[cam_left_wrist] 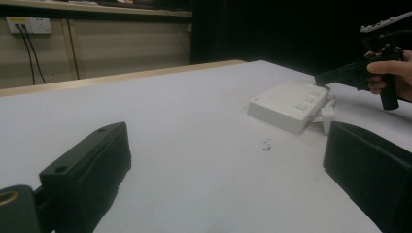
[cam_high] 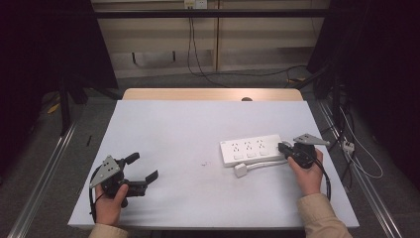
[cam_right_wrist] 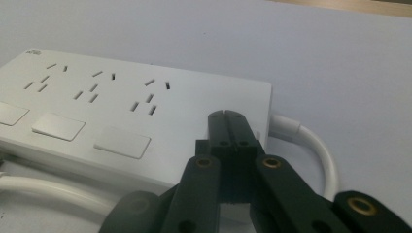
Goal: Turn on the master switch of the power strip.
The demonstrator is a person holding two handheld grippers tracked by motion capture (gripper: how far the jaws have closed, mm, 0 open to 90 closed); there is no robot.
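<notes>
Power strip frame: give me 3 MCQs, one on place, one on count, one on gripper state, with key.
1. Where on the white table does the white rectangular plastic power strip lie?
A. Right half, near the right gripper
B. Far left corner
C. Between the left gripper's jaws

2. How many flat rocker switches does the strip's top carry?
A. One
B. Three
C. Five

3. How do the jaws of the black left gripper stand?
A. Shut on the cable
B. Shut on nothing
C. Open, nothing between them

Key:
1 A: the high view shows the strip right of centre, with the black right gripper at its right end.
2 B: the right gripper view shows three switches in a row, one by each socket group.
3 C: the left gripper view shows its jaws wide apart with bare table between.
</notes>
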